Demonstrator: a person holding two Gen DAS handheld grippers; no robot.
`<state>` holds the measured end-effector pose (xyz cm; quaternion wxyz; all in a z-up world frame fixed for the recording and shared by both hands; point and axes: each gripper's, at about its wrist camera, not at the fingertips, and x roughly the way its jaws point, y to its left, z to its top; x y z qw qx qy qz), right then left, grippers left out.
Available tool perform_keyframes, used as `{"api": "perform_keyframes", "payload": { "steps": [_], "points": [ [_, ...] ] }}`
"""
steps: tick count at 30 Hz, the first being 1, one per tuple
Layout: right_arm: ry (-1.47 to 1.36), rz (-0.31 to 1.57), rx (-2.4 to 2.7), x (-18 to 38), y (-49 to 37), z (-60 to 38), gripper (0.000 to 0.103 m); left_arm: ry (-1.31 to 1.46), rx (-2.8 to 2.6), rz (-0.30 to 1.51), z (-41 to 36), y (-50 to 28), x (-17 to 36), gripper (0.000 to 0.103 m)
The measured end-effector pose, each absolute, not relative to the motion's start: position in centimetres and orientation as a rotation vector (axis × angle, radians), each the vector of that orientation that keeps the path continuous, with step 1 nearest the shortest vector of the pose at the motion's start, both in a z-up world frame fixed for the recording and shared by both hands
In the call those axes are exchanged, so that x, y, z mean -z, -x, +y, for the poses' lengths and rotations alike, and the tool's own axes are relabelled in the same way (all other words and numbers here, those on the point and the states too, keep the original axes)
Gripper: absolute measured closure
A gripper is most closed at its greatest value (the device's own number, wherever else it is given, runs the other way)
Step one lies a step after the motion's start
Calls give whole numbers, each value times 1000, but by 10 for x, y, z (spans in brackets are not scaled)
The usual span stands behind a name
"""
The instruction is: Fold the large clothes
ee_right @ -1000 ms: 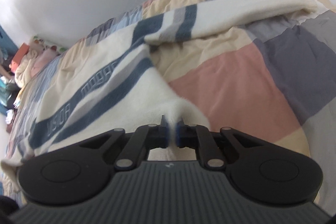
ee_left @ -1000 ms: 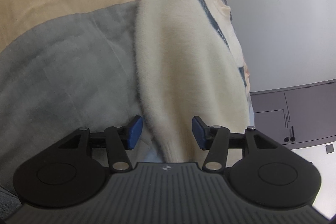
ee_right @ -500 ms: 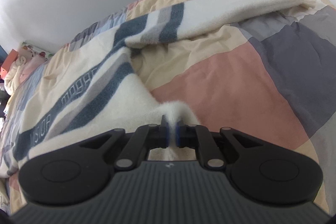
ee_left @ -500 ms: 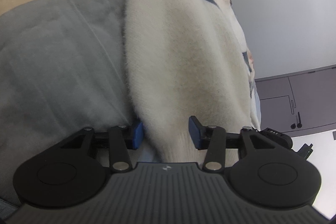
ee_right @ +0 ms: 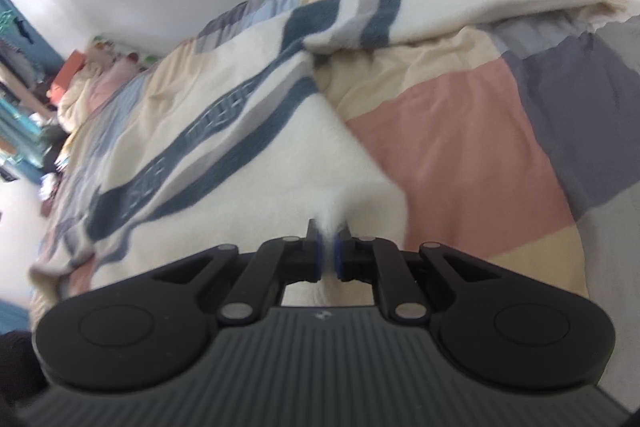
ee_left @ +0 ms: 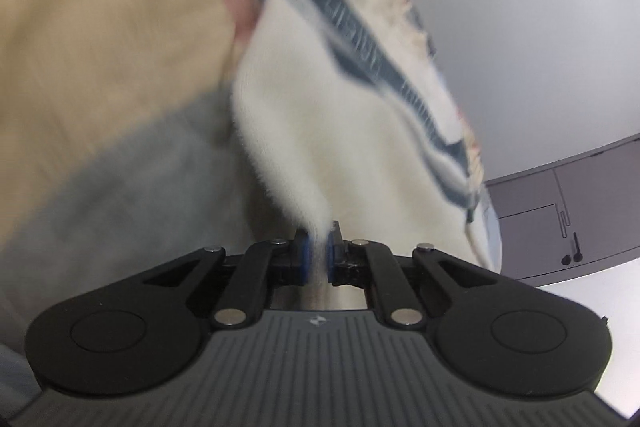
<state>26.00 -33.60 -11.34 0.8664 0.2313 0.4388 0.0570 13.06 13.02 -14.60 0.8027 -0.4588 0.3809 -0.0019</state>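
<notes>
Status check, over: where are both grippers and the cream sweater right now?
Left gripper just closed, pinching the cream sweater hem. Right gripper shut on sweater fabric too. Sweater lies across the patchwork quilt. Nothing in the way.

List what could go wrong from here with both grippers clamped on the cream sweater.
1. The left gripper, whose jaws have just been closing, pinches only a thin bit of the cream sweater; the fluffy knit might slip out when lifted.
2. The right gripper also grips a small tuft, so uneven pulling could skew the fold.
3. The sweater could drag and rumple the patchwork duvet.
</notes>
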Motion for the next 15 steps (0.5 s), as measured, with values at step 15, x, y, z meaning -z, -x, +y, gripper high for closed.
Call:
{"api": "perform_keyframes", "payload": {
  "steps": [15],
  "points": [
    [-82,1120,-273,105,-203,-291,100,682,-104,932,153,-111,87,95]
  ]
}}
